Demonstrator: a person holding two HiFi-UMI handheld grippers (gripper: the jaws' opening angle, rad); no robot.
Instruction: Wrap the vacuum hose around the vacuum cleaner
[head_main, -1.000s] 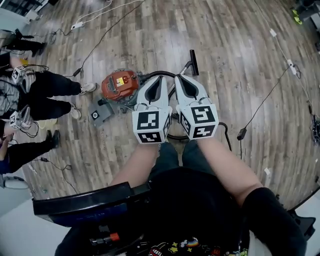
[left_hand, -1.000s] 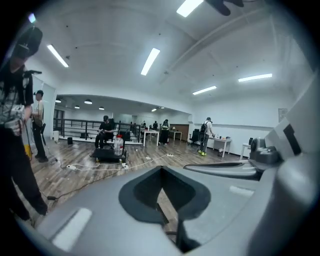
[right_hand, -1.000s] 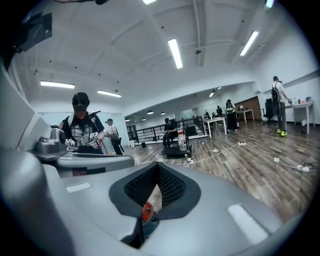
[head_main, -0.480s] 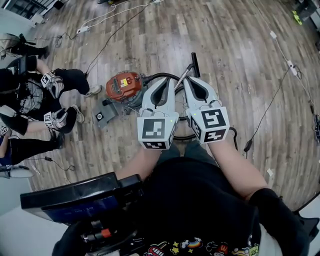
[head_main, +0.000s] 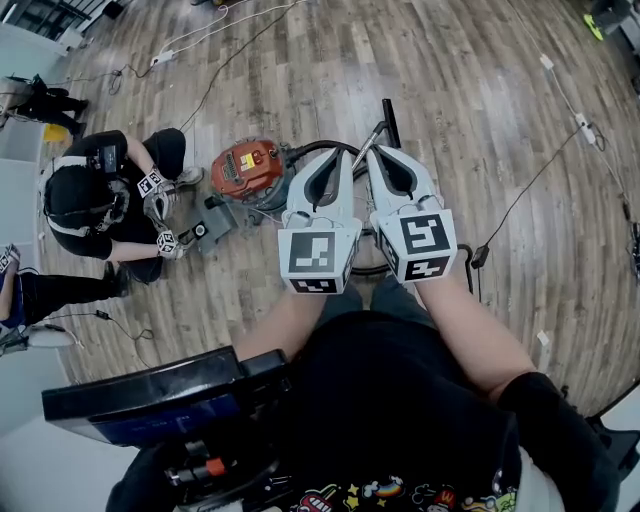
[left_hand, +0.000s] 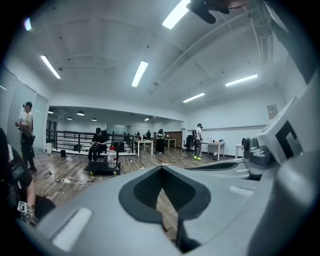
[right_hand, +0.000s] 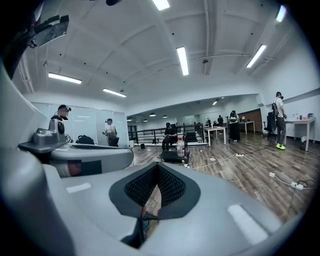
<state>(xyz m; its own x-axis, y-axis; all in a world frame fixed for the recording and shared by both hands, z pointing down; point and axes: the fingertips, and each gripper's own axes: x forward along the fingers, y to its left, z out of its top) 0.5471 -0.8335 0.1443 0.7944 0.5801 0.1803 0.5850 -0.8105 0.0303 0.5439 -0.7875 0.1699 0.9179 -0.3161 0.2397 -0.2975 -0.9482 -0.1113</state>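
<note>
1. On the wooden floor (head_main: 480, 120), a person (head_main: 100, 200) at the left has crouched closer to the vacuum cleaner (head_main: 243, 170).
2. The vacuum cleaner has not moved. Its hose (head_main: 305, 148) arcs away across the floor, partly hidden.
3. The left gripper (head_main: 343, 155) and right gripper (head_main: 372, 152) have barely shifted. Both have their jaws pressed together on nothing, so neither has the hose.

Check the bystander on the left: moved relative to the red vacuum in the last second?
Yes. The bystander has dropped into a crouch and come rightward toward the red vacuum, now reaching to the grey attachment beside it.
</note>
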